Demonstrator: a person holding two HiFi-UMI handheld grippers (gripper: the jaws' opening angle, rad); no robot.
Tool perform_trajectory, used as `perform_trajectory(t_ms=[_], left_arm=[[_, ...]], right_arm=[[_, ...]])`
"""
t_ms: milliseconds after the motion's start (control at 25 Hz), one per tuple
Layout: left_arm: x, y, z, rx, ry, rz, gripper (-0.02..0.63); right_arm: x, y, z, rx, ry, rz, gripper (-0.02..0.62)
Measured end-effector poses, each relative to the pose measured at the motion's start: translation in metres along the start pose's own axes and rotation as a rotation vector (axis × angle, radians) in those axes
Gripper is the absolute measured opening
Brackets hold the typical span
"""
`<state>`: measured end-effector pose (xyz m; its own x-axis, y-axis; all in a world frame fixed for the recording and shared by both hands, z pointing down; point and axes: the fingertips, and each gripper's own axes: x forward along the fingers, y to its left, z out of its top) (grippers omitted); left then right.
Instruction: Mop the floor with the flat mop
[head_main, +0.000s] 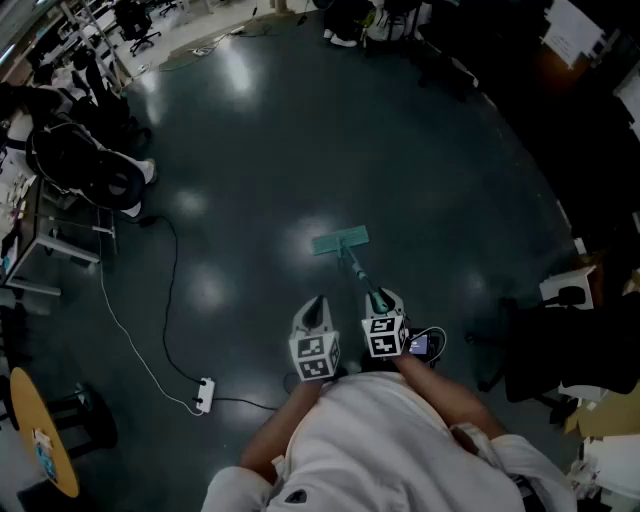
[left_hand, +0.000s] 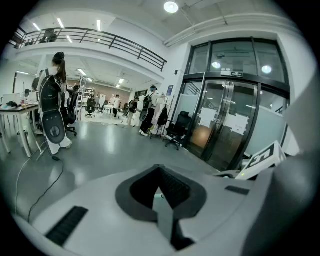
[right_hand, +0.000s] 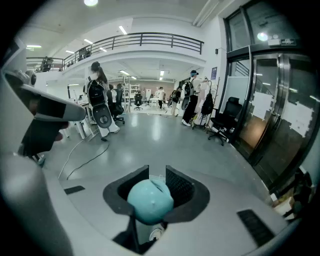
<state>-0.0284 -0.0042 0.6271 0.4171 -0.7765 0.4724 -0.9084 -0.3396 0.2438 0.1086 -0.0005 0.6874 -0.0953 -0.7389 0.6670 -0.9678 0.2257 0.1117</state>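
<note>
The flat mop lies with its teal head (head_main: 340, 241) flat on the dark floor ahead of me. Its handle (head_main: 358, 270) slants back to my right gripper (head_main: 384, 297), which is shut on it. In the right gripper view the handle's rounded teal end (right_hand: 150, 201) fills the gap between the jaws of the right gripper (right_hand: 151, 187). My left gripper (head_main: 313, 303) hangs just left of the handle, apart from it, with its tips together and nothing held. In the left gripper view the left gripper (left_hand: 161, 192) shows its jaws closed, pointing out over the floor.
A white power strip (head_main: 205, 394) with a long cable (head_main: 167, 300) lies on the floor at left. A round wooden table (head_main: 45, 430) stands lower left, a person with a backpack (head_main: 85, 165) upper left, black office chairs (head_main: 560, 350) at right. Glass doors (left_hand: 235, 120) lie ahead.
</note>
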Motion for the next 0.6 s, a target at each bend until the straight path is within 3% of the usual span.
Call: perform_trajectory(t_ms=[600], left_arm=[[-0.008, 0.028, 0.003, 0.022, -0.011, -0.010, 0.006]], right_arm=[[0.000, 0.027, -0.012, 0.062, -0.003, -0.064, 0.109]])
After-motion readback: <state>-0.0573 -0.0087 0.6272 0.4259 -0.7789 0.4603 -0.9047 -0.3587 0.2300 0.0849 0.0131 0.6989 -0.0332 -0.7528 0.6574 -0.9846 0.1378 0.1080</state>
